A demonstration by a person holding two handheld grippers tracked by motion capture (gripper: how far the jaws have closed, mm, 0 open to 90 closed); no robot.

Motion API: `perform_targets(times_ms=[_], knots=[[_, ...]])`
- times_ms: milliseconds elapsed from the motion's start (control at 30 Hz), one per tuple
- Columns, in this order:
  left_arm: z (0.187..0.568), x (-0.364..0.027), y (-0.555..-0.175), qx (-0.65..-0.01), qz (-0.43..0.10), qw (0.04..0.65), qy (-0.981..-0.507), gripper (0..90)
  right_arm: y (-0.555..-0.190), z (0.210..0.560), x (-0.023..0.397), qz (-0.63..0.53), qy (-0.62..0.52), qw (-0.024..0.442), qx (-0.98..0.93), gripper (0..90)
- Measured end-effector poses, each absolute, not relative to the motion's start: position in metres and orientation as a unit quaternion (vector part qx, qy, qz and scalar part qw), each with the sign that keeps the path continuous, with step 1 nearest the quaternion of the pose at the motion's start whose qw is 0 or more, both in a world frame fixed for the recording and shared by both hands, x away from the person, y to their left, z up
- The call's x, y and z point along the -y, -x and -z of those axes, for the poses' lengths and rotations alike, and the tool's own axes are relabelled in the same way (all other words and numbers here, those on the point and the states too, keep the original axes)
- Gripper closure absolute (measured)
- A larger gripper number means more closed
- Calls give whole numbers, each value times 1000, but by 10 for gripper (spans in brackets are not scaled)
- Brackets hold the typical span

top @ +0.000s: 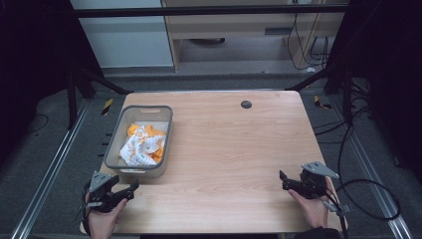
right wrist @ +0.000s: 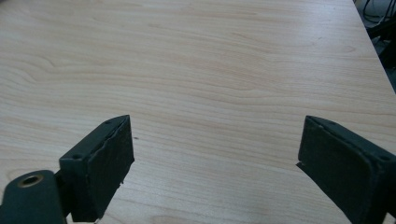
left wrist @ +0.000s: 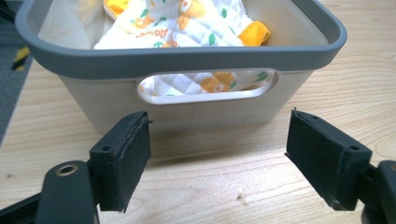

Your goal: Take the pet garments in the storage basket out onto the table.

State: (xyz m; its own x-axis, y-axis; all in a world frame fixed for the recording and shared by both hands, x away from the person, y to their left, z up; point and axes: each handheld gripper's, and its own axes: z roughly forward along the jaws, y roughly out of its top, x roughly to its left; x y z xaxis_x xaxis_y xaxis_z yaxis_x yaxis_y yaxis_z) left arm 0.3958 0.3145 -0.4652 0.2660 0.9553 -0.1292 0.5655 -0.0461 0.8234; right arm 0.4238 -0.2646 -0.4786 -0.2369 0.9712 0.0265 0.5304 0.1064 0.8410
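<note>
Holding your left gripper (top: 133, 187) wide apart, you're facing the grey bin (left wrist: 187, 58) at ten o'clock on the table (top: 229, 149), patterned cloth (top: 142, 145) bundled inside. Your right gripper (top: 282, 180), equally spread, is resting at four o'clock. Nudging the near wall could, I reckon, be sliding that bin off the edge.

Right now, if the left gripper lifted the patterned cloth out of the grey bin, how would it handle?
Probably floppy: the cloth lies crumpled in folds in the bin, so it would drape and trail. Likely light, being thin quilted fabric. The open left gripper could pinch a fold easily; slipping seems unlikely.
</note>
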Motion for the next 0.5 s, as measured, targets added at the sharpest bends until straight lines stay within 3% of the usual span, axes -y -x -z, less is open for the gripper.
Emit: perform_targets(times_ms=[500], knots=[[442,-321,-395,-545,-248,423,-680,211,-426,480,260,-369,-550,288,-692,130]])
